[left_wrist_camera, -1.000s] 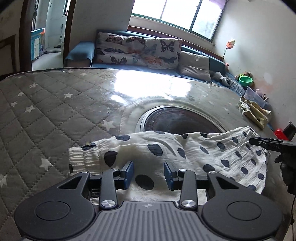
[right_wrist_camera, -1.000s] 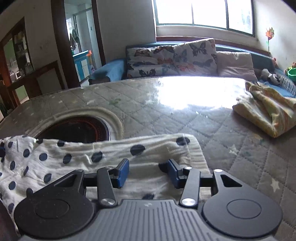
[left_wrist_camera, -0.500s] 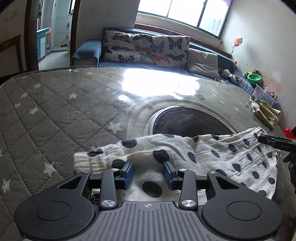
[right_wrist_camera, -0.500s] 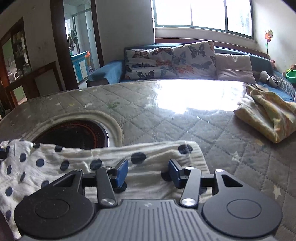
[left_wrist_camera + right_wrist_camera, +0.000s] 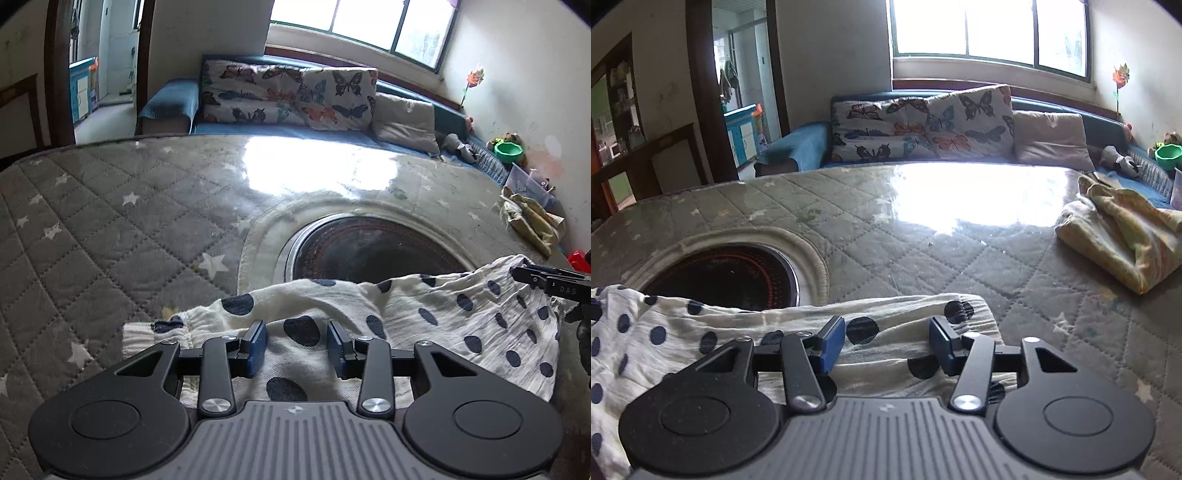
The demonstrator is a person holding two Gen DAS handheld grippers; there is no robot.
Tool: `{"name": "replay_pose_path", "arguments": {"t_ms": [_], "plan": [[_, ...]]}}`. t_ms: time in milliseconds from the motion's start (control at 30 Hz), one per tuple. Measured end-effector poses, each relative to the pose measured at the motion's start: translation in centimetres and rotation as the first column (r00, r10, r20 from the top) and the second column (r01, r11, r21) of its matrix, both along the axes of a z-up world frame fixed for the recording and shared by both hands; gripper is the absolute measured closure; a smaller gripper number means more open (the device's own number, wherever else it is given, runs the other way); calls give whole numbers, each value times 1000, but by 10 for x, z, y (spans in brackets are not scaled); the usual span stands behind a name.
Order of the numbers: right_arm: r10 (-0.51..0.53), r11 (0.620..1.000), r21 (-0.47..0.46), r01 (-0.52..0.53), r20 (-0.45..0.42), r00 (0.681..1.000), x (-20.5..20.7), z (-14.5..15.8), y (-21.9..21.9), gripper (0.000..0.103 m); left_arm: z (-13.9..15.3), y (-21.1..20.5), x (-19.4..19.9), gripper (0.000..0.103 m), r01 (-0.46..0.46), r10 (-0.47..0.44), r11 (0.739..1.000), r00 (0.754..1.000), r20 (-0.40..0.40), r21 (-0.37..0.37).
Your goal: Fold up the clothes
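A white garment with dark blue polka dots (image 5: 424, 317) lies across the near edge of the quilted grey table cover (image 5: 110, 229); it also shows in the right wrist view (image 5: 701, 332). My left gripper (image 5: 296, 345) is open just above the garment near its gathered cuff end (image 5: 147, 330). My right gripper (image 5: 887, 341) is open above the garment's other end (image 5: 960, 306). The right gripper's black tip (image 5: 550, 280) shows at the far right of the left wrist view.
A round dark burner recess (image 5: 369, 251) sits in the table behind the garment. A crumpled yellow cloth (image 5: 1119, 236) lies at the table's right. A sofa with butterfly cushions (image 5: 923, 125) stands behind the table. A green bowl (image 5: 509, 150) sits at the far right.
Both grippers have drawn back toward the near edge, so the garment sits lower in both views. The jaws stay open.
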State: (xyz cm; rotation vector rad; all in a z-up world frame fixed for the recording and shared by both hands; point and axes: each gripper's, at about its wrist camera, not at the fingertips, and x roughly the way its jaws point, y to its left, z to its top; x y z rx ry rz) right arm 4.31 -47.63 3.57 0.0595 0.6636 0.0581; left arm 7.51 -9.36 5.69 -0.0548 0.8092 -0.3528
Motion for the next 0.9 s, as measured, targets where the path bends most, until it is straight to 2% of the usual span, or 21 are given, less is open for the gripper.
{"name": "replay_pose_path", "arguments": {"t_ms": [200,300,467,667,800,900], "plan": [[-3,1000,-6,3,-7,1000,-15,-7,-6,46,-6,-2,2,62,-5,5,1000,1000,-17,30],[-17,1000,17,17,19,1000,-28,0,-14,46,0,2,-5,62,-5,5,1000,1000,4,21],[-95,995,33,94,44,994,-46,8,-36,45,9,9,-17,61,-14,14,1000,999,31,7],[-220,962,156,223,-40,975,-55,-4,-75,45,12,6,-34,60,9,-9,1000,999,41,-4],[-234,951,197,240,-54,971,-62,-13,-78,45,12,5,-40,59,12,-12,1000,999,45,-11],[-232,953,187,237,-51,971,-64,-14,-73,47,13,6,-43,59,13,-13,1000,999,45,-5]]}}
